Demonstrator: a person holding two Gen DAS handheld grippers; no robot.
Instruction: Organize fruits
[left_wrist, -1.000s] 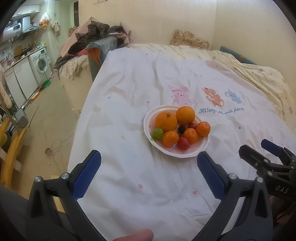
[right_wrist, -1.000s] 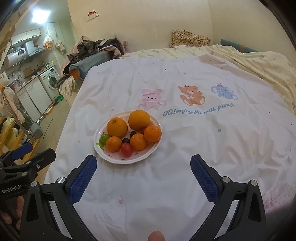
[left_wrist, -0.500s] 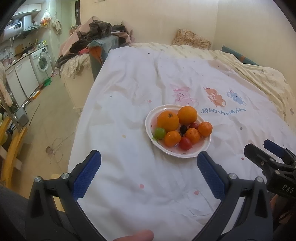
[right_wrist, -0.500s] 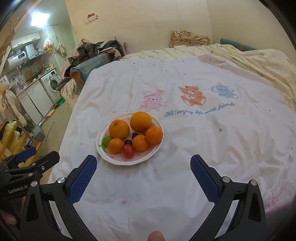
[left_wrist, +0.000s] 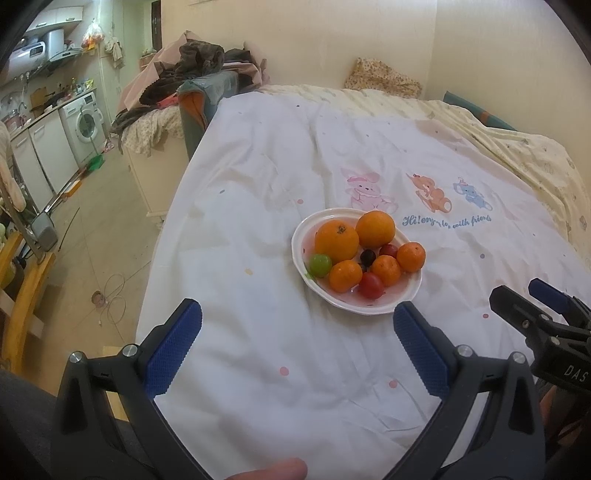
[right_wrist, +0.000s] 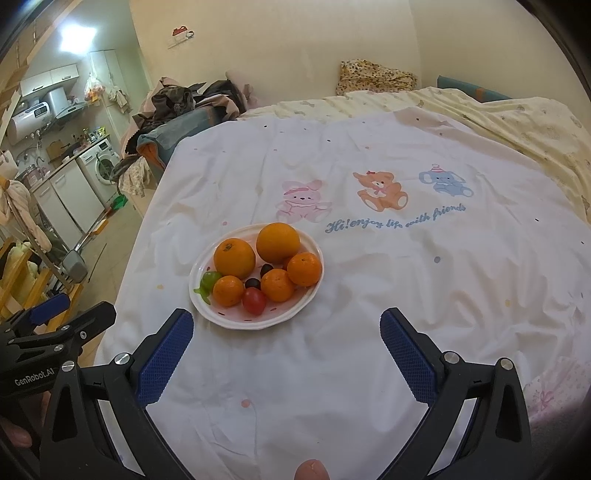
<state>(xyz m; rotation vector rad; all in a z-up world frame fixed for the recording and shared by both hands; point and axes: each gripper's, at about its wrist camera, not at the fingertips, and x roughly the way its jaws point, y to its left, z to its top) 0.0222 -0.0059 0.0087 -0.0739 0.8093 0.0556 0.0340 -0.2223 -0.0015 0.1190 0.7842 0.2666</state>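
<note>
Left hand-held gripper (left_wrist: 297, 347) and right hand-held gripper (right_wrist: 286, 352), jaws wide apart, empty, edge slightly closer than a second ago. Beyond them, white scalloped plastic plate (right_wrist: 236, 320) on white cartoon-print bed sheet (right_wrist: 406, 280) holds all fruits: oranges (right_wrist: 277, 242), red tomato (right_wrist: 254, 300), green one (left_wrist: 320, 264). Fits gathered or awaiting sorting.

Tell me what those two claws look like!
Both look alike: the left claw and the right claw each have a black plastic frame shaped like a wide fork, silver screws, and two fingers tipped with bumpy blue rubber pads. Seen from the side, the left one shows white letters reading "GenRobot.AI", and the right one shows "DAS". No sleeves or cables show.
</note>
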